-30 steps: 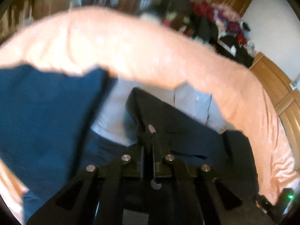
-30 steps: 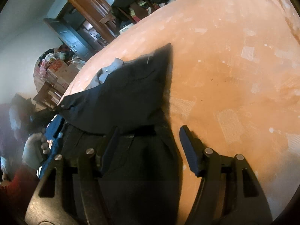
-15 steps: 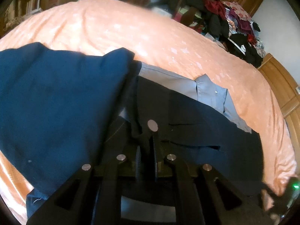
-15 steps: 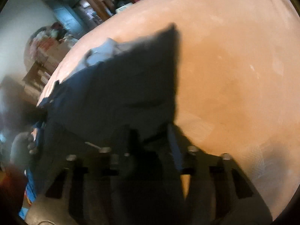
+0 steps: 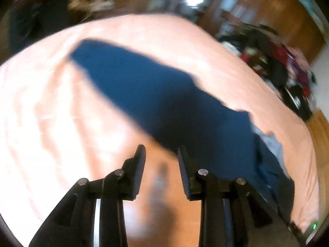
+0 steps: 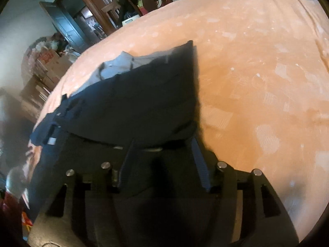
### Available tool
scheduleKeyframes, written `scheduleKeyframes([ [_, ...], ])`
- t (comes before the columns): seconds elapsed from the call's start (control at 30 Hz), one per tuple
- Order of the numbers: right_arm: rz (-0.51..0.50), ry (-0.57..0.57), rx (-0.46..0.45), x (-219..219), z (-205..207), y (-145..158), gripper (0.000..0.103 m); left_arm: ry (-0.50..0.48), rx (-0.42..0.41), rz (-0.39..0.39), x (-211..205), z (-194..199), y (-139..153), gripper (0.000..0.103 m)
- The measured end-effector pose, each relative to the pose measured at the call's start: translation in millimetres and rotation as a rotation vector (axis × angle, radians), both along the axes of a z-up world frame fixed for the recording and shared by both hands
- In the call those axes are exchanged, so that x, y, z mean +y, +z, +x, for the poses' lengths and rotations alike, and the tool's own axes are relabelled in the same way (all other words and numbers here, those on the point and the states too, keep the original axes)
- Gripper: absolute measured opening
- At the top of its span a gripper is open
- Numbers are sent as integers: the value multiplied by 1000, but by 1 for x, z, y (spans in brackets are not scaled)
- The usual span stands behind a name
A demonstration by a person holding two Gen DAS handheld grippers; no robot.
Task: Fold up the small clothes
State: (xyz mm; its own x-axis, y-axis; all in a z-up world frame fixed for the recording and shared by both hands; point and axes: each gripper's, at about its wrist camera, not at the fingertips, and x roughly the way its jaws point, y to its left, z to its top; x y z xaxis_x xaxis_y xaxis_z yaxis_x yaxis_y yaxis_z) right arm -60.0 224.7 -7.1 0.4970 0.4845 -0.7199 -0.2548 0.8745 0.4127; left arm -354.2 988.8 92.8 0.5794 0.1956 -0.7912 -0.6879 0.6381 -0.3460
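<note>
A dark, nearly black garment point(image 6: 144, 94) lies folded on the orange bedcover point(image 6: 257, 61), on top of a grey shirt point(image 6: 115, 65). My right gripper point(image 6: 162, 152) is open just over its near edge, one finger on either side of the fold. A blue garment point(image 5: 164, 94) is spread flat across the bedcover point(image 5: 51, 113) in the blurred left wrist view. My left gripper point(image 5: 161, 156) is open at its near edge and holds nothing. The grey shirt point(image 5: 273, 144) peeks out at the right there.
A heap of clothes point(image 5: 287, 68) and wooden cupboards point(image 5: 257, 10) stand past the far side of the bed. Cardboard boxes point(image 6: 47, 65) and a dark door point(image 6: 61, 20) are at the left. The bedcover stretches bare to the right of the dark garment.
My left gripper let go of the dark garment, opened and swung left over the blue one. My right gripper narrowed half a second ago and now stands wide again.
</note>
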Motion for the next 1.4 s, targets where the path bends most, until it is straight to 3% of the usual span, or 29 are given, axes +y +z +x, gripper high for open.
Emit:
scheduleKeyframes([
  [0.13, -44, 29, 1, 19, -14, 6, 59, 56, -70, -86, 50, -18, -13, 45],
  [0.27, -57, 30, 22, 36, -15, 5, 60, 86, -115, -132, 83, -7, -24, 54],
  [0.5, -68, 39, 32, 80, -21, 9, 60, 106, -127, -118, 118, 33, -36, 54],
  [0.53, -66, 42, 30, 83, -21, 11, 60, 108, -125, -111, 121, 37, -37, 51],
  [0.57, -58, 43, 25, 83, -22, 13, 60, 108, -110, -97, 124, 42, -36, 41],
  [0.6, -41, 40, 18, 83, -23, 18, 60, 95, -105, -81, 123, 49, -33, 28],
  [0.63, -18, 36, 12, 83, -24, 23, 60, 77, -116, -82, 124, 53, -28, 4],
  [0.73, 41, 22, -19, 79, -24, 39, 60, -88, -209, -4, 73, 94, 18, 4],
  [0.8, 75, 21, -37, 77, -23, 49, 60, -286, -326, 10, -2, 129, 60, 4],
  [0.9, 107, 23, -74, 73, -21, 63, 60, -563, -460, -17, -118, 166, 96, 6],
  [0.93, 117, 24, -77, 72, -21, 65, 60, -612, -479, -33, -143, 171, 98, 11],
  [0.97, 133, 27, -76, 70, -20, 66, 61, -695, -489, -86, -182, 181, 94, 32],
  [1.03, 165, 28, -61, 65, -18, 64, 61, -833, -435, -193, -233, 196, 74, 57],
  [1.1, 210, 35, -37, 59, -14, 60, 62, -911, -347, -215, -267, 194, 44, 57],
  [1.23, 256, 72, 8, 60, 4, 50, 63, -821, -265, -231, -240, 170, 2, 56],
  [1.33, 265, 109, 49, 71, 27, 38, 63, -643, -194, -231, -180, 139, -36, 56],
  [1.4, 287, 143, 106, 86, 49, 26, 62, -543, -179, -291, -146, 129, -58, 54],
])
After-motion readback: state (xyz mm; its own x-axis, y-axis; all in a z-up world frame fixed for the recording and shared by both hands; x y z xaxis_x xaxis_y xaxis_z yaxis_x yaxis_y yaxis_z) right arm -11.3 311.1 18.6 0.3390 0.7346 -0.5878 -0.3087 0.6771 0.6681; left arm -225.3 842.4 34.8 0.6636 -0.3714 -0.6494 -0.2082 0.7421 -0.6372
